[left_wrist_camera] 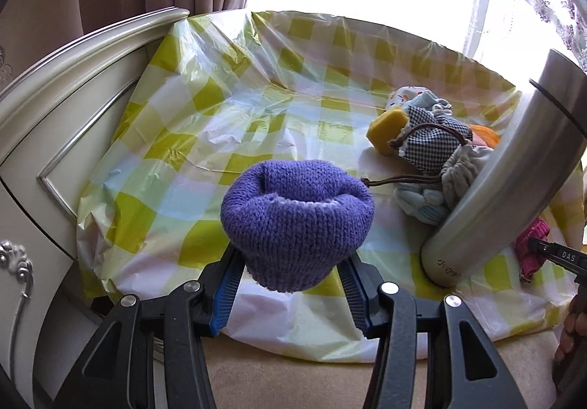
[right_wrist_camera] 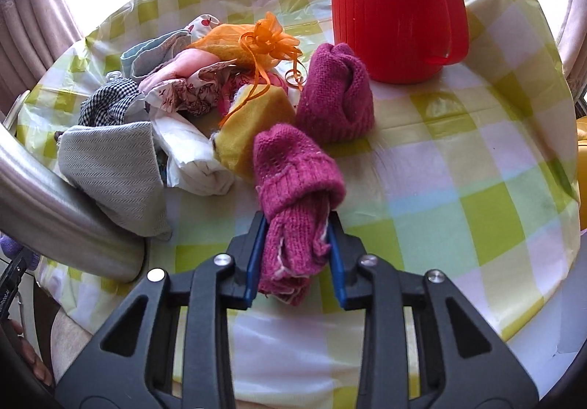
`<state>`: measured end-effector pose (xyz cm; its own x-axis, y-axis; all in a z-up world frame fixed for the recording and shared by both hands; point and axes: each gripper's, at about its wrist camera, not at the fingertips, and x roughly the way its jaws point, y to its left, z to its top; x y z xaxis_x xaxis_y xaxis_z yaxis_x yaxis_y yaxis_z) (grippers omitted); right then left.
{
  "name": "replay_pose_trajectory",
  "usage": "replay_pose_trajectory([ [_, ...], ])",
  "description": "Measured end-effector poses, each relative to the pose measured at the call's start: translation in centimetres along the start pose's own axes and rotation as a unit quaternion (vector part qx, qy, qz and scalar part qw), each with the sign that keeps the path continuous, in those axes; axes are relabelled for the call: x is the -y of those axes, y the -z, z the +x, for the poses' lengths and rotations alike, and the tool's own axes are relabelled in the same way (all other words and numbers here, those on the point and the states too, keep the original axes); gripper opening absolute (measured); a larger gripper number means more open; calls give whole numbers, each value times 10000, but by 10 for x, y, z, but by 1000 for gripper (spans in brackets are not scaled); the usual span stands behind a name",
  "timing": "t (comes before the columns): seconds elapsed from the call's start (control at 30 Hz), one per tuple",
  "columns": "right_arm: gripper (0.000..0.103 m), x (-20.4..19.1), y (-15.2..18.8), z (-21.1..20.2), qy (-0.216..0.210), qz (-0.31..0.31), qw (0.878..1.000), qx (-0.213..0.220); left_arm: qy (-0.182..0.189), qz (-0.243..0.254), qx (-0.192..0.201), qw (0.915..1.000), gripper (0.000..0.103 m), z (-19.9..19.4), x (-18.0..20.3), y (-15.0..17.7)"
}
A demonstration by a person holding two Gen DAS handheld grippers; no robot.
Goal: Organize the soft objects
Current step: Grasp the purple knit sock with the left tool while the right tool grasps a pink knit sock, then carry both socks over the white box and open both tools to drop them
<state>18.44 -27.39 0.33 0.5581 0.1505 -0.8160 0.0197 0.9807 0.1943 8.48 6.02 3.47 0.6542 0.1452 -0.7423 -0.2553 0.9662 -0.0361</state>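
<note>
My left gripper (left_wrist_camera: 293,254) is shut on a rolled purple knitted piece (left_wrist_camera: 297,210), held above the checked tablecloth (left_wrist_camera: 205,115). My right gripper (right_wrist_camera: 297,221) is shut on a magenta knitted piece (right_wrist_camera: 293,174), its blue pads pressing the narrow end while the folded cuff points away. A second magenta knitted roll (right_wrist_camera: 335,93) lies just beyond it. A pile of soft things (right_wrist_camera: 176,86) sits to the left: a grey cloth pouch (right_wrist_camera: 110,170), a checked pouch, a yellow sponge (right_wrist_camera: 256,126) and an orange mesh bag (right_wrist_camera: 253,38). The left wrist view shows the same pile (left_wrist_camera: 429,144) at the right.
A red plastic jug (right_wrist_camera: 396,5) stands at the back of the table. A steel flask (left_wrist_camera: 513,166) stands beside the pile, between the two grippers. A cream carved panel (left_wrist_camera: 55,115) borders the table on the left, with curtains and a bright window behind.
</note>
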Motion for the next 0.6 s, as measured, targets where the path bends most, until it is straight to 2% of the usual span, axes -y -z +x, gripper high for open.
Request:
replay_pose_trajectory([
  [0.33, 33, 35, 38, -57, 7, 94, 9997, 218, 775, 491, -83, 9957, 52, -42, 75, 36],
  [0.6, 33, 95, 75, -102, 431, 272, 9980, 363, 1695, 1143, -261, 9785, 52, -65, 162, 59],
])
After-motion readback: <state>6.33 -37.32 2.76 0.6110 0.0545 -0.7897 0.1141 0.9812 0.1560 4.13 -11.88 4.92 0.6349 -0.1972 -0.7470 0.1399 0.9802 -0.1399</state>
